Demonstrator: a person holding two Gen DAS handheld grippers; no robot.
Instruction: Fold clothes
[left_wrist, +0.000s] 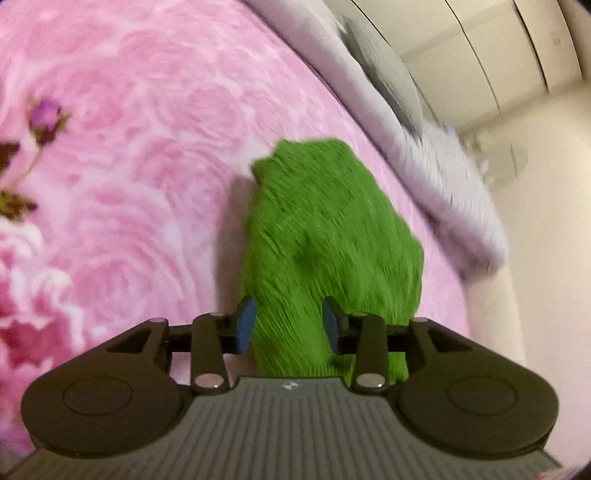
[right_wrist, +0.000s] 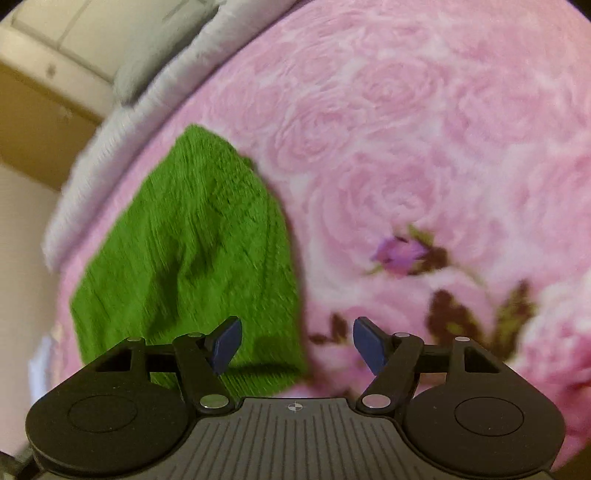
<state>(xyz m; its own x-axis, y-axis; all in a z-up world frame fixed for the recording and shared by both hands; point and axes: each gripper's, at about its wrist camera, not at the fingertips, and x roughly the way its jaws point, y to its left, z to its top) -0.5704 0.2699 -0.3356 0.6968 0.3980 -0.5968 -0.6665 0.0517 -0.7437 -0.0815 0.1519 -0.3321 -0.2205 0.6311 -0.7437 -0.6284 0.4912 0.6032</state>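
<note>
Both tools open over green cloth near the bed's edge.
My left tool (left_wrist: 288, 325) straddles the green cloth (left_wrist: 332, 236), pads apart, no grip; right tool (right_wrist: 295, 343) gapes empty beside it. Risk: cloth lies close to the bed (right_wrist: 424, 129) edge, so a careless drag tips it off. Plenty of open bed inward.
</note>
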